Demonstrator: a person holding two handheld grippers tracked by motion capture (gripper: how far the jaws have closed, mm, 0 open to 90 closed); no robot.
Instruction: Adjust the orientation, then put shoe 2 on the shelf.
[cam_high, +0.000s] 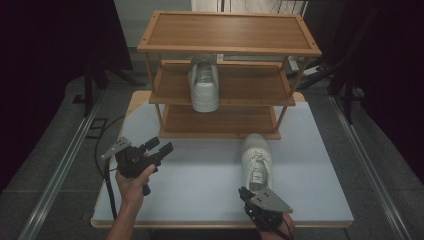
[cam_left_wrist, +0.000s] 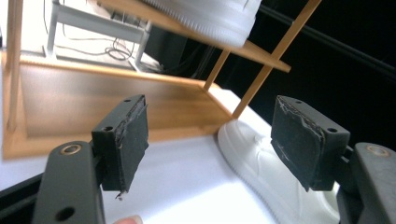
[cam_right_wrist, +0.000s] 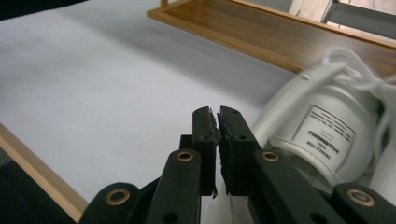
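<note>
Since one white shoe (cam_high: 204, 84) already sits on the middle tier of the wooden rack (cam_high: 229, 47) and a second white shoe (cam_high: 256, 161) lies on the counter (cam_high: 200, 185) just in front of the rack's lowest tier, the step in hand is judged to be picking up this second shoe so that it can be shelved beside its mate. From the high view, the right tool (cam_high: 248, 194) is seen at the shoe's heel end, close to it, with its grey plate uppermost and the hand low at the counter's near edge; the left tool (cam_high: 159, 147) is held above the counter's left part, well apart from the shoe, gripped from beneath by a hand with the forearm rising from the bottom. In the left gripper view, the left tool (cam_left_wrist: 210, 140) is shown released, its jaws spread wide, tilted so that the rack leans across the picture, with the counter shoe (cam_left_wrist: 261, 168) lying beyond and between the jaws. In the right gripper view, the right tool (cam_right_wrist: 218, 128) is shown clenched on nothing, pads pressed together, and the shoe's tongue label (cam_right_wrist: 329, 133) sits just to the right of its tips. A good grasp would call for the right jaws to be opened first, then closed on the firm heel collar rather than on the loose laces, and the shoe to be kept level while it is lifted.
</note>
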